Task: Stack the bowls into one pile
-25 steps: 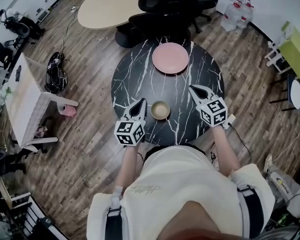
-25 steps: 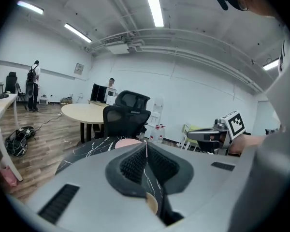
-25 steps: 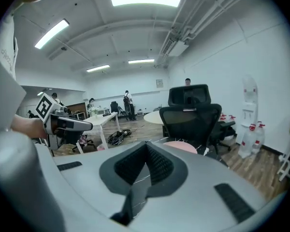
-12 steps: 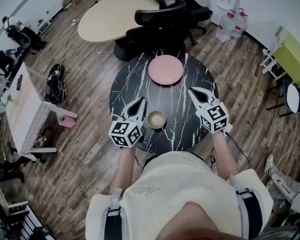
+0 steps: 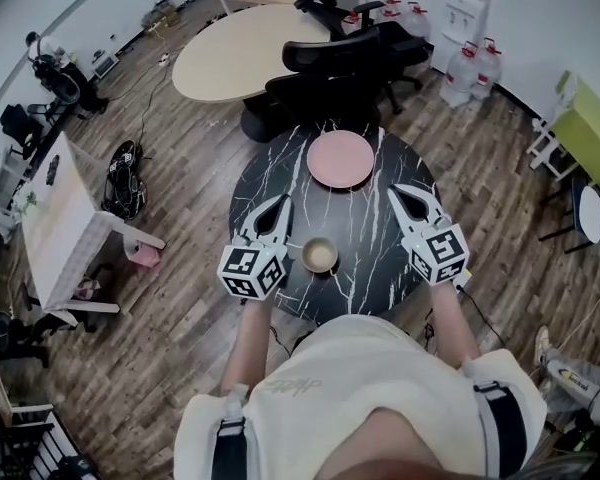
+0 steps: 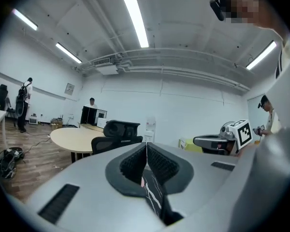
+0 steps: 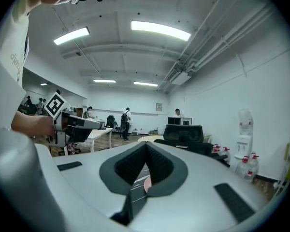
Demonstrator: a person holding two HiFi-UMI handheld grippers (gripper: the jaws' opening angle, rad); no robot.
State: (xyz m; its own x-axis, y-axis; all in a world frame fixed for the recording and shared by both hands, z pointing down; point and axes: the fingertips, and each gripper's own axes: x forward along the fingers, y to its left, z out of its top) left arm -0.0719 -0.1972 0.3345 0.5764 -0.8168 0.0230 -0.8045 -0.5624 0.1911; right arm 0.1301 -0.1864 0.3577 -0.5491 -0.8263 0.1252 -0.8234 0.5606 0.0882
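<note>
In the head view a wide pink bowl [image 5: 340,160] sits at the far side of the round black marble table [image 5: 380,268]. A small tan bowl [image 5: 320,255] stands near the table's front edge. My left gripper [image 5: 279,201] hovers to the left of the small bowl, and my right gripper [image 5: 396,191] hovers to its right. Both are lifted off the table, pointing level, with jaws shut and nothing between them. The left gripper view shows its pads [image 6: 135,162] pressed together; the right gripper view shows the same [image 7: 159,166]. A sliver of pink bowl shows under each pair of jaws.
Black office chairs [image 5: 330,68] stand just behind the marble table, with an oval beige table [image 5: 245,48] beyond. Water bottles [image 5: 470,63] line the far right wall. A white table [image 5: 55,218] stands left, a yellow-green cabinet [image 5: 595,118] right. People stand far off [image 7: 127,120].
Both grippers have risen from beside the small bowl, still shut and empty. The head view has pulled back and shows more of the room. The bowls have not moved.
</note>
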